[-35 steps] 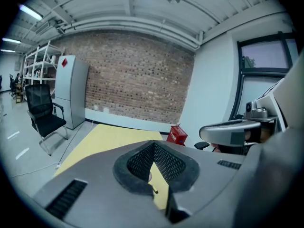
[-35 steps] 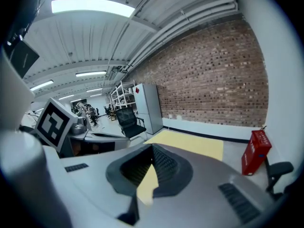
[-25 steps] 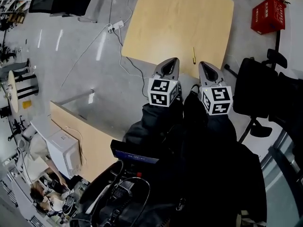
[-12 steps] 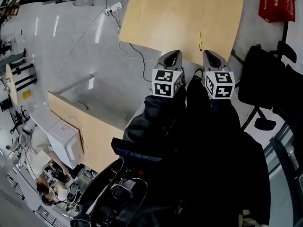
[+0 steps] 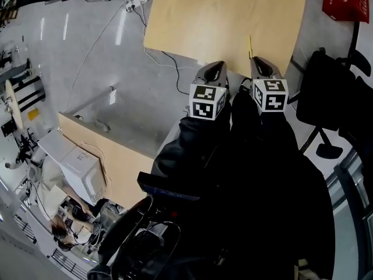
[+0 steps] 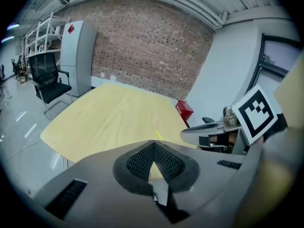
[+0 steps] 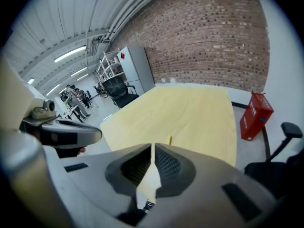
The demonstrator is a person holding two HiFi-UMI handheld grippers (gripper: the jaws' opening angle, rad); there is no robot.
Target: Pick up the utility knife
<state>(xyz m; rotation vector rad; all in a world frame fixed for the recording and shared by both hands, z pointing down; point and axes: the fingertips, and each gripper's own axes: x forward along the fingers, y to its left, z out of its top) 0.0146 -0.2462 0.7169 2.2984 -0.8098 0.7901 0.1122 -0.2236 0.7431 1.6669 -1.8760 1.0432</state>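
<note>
Head view — utility knife [image 5: 250, 45] on table [image 5: 215, 16]

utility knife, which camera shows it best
Head view: the utility knife lies whole on the table, near its edge. The right gripper view shows only its end above the jaws, the left gripper view just a yellow sliver.

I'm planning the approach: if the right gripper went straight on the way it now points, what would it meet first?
Probably the utility knife, lying on the table near its close edge, just right of where the right gripper aims, jaws together. Height is unclear, so it might pass above the knife.
</note>
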